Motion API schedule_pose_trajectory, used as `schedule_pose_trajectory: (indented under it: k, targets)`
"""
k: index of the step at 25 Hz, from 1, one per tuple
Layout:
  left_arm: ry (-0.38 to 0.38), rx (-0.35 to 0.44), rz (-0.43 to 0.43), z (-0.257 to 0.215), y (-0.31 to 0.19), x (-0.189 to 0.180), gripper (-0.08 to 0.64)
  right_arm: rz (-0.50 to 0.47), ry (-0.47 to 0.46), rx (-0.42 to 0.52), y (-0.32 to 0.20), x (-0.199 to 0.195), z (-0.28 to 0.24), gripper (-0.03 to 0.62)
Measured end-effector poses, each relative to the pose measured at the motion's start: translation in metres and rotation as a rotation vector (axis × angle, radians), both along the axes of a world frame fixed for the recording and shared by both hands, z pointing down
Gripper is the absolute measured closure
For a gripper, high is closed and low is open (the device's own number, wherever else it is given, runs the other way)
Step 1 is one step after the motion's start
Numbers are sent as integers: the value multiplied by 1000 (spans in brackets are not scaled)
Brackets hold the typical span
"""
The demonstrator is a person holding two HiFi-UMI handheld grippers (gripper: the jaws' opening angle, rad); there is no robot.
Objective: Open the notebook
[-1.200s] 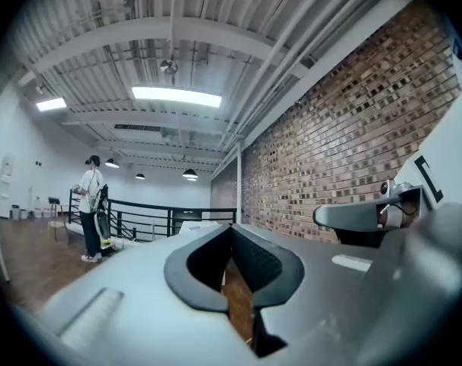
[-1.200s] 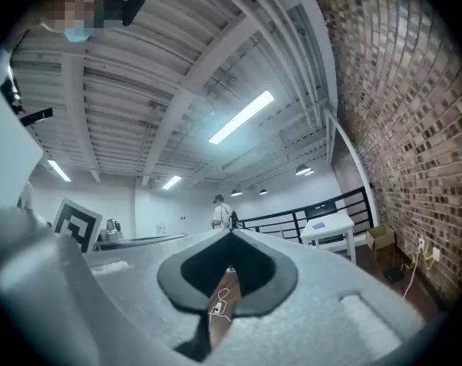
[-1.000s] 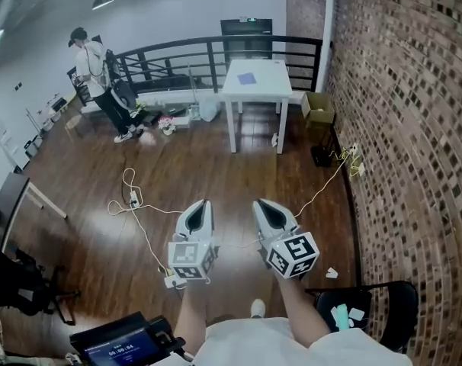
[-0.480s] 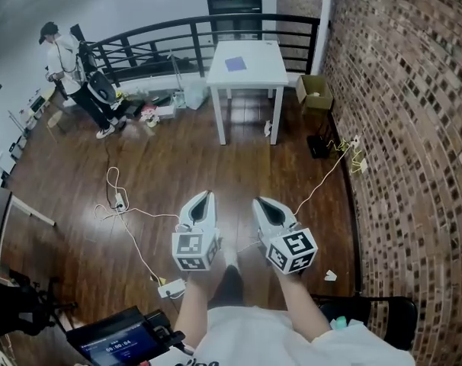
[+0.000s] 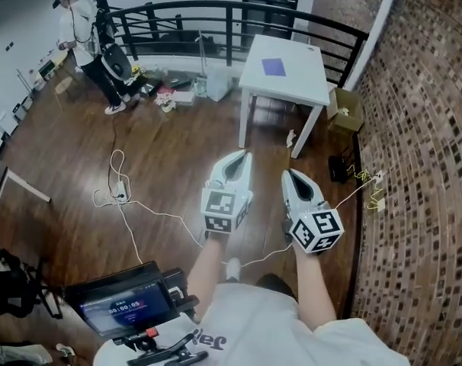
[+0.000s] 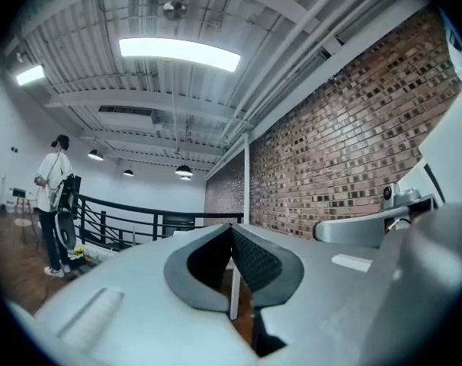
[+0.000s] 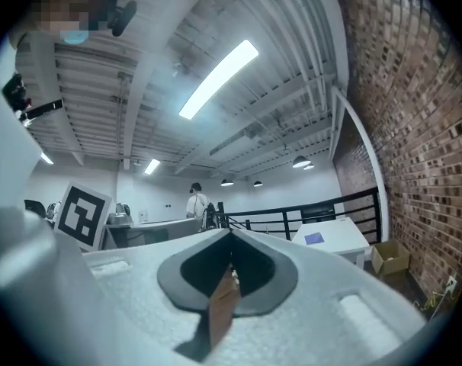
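Note:
The notebook [image 5: 274, 67] is a thin purple book lying flat and closed on a white table [image 5: 299, 90] at the far side of the room, by the railing. Both grippers are held level over the wooden floor, well short of the table. My left gripper [image 5: 245, 154] is shut, its pads meeting at the tip [image 6: 231, 227] with nothing between them. To its right, my right gripper [image 5: 286, 172] is shut too; a small brown tab shows in the hollow behind its closed tips [image 7: 231, 233]. In the right gripper view the notebook [image 7: 313, 238] lies far ahead.
A brick wall [image 5: 429, 166] runs along the right. A cardboard box [image 5: 345, 110] sits beside the table. White cables [image 5: 120, 193] trail over the floor at left. A person [image 5: 78, 21] stands by the black railing [image 5: 216, 10]. A screen on a stand [image 5: 128, 305] is near my feet.
Both grippers have travelled forward across the floor toward the table, which now looks larger and sits further right. The jaws stayed shut throughout.

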State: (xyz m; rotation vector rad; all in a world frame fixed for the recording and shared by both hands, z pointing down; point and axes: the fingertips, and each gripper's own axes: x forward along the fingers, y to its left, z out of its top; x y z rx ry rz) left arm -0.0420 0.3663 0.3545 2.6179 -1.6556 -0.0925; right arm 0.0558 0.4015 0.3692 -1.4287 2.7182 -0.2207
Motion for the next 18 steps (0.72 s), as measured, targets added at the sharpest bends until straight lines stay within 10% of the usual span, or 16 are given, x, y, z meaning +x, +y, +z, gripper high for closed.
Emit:
schedule_pose_trajectory:
  k: [18]
  targets:
    - [-44,-41,-107,36,-363,26,541,-66,-14,-26,-357,56,23,601]
